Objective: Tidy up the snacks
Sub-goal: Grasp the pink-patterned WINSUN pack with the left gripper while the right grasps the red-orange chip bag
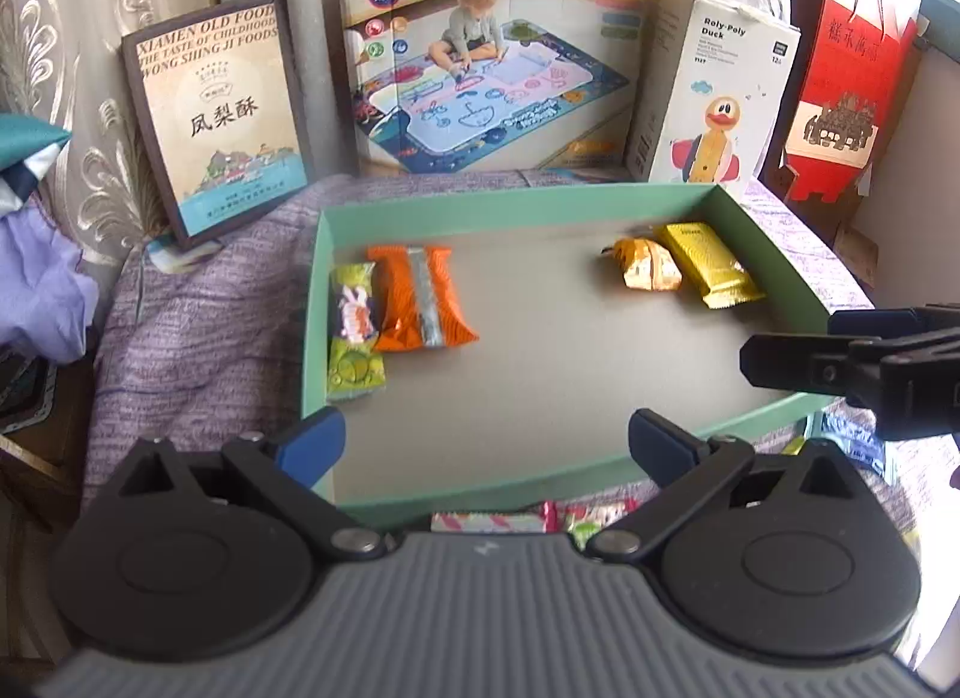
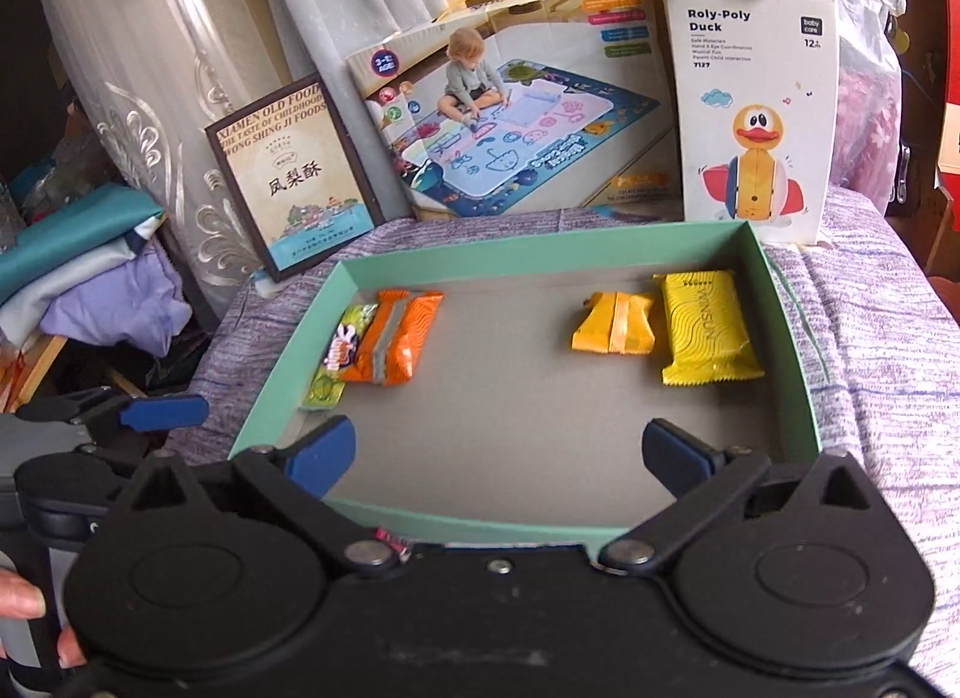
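A shallow green tray lies on a purple cloth. At its left lie a green snack packet and an orange packet. At its right lie a small orange-yellow packet and a yellow packet. My left gripper is open and empty over the tray's near edge. My right gripper is open and empty over the tray's near side; it also shows in the left wrist view. Loose pink and green packets lie in front of the tray.
Behind the tray stand a pineapple-cake box, a drawing-mat box and a Roly-Poly Duck box. A red box stands at far right. Curtain and folded cloths are at left.
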A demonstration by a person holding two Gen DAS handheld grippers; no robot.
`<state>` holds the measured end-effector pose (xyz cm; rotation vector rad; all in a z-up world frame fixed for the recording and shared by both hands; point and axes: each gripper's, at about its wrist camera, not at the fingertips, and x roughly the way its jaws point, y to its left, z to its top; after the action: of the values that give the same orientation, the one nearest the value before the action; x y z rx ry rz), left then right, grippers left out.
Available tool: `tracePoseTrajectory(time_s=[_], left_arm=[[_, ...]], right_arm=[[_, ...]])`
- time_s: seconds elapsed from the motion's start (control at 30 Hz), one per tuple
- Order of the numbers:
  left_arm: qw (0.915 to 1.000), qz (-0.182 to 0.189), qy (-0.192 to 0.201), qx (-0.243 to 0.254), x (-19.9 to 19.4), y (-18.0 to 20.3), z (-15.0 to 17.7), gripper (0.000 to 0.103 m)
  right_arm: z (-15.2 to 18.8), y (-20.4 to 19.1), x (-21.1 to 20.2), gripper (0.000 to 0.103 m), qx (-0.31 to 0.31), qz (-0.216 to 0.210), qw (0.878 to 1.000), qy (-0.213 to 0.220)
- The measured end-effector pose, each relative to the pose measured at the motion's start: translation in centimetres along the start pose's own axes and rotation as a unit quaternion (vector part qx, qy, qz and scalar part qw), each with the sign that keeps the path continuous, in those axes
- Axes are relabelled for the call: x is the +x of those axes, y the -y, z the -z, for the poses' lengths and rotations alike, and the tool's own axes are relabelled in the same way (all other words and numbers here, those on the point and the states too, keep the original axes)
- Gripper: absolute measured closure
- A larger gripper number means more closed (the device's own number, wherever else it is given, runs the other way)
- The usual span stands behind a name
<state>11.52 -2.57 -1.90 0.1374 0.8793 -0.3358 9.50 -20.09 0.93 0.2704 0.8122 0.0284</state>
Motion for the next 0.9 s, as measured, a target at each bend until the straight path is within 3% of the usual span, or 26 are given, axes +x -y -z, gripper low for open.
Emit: tracePoseTrajectory(time_s=[0.3, 0.4, 0.47, 0.53, 0.7, 0.83, 0.9], left_arm=[[0.9986, 0.004, -0.044, -0.028, 0.4, -0.8, 5.3, 0.001], [0.9983, 0.016, -0.047, -0.030, 1.0, -0.6, 6.1, 0.014], [0.9981, 0.028, -0.049, -0.026, 1.5, -0.3, 6.2, 0.027], [0.9976, 0.043, -0.049, -0.024, 2.1, 0.0, 6.2, 0.035], [0.9968, 0.032, -0.071, -0.017, 3.6, 0.3, 6.8, 0.034], [0.9952, 0.037, -0.088, -0.019, 3.9, -0.6, 8.1, 0.033], [0.9945, 0.034, -0.097, -0.022, 4.0, -1.2, 8.6, 0.032]], right_arm=[[4.5, -1.0, -0.7, 0.000, 0.028, -0.038, 0.998, -0.034], [5.8, -1.2, -0.6, 0.023, 0.033, -0.041, 0.998, -0.042], [6.5, -1.1, -0.4, 0.055, 0.040, -0.045, 0.997, -0.049], [6.9, -0.9, 0.0, 0.066, 0.047, -0.048, 0.996, -0.062], [8.4, -0.4, 0.7, 0.066, 0.043, -0.031, 0.994, -0.100], [9.4, 0.4, 0.1, 0.067, 0.045, -0.021, 0.994, -0.101], [9.5, 0.1, -0.4, 0.062, 0.034, -0.017, 0.994, -0.099]])
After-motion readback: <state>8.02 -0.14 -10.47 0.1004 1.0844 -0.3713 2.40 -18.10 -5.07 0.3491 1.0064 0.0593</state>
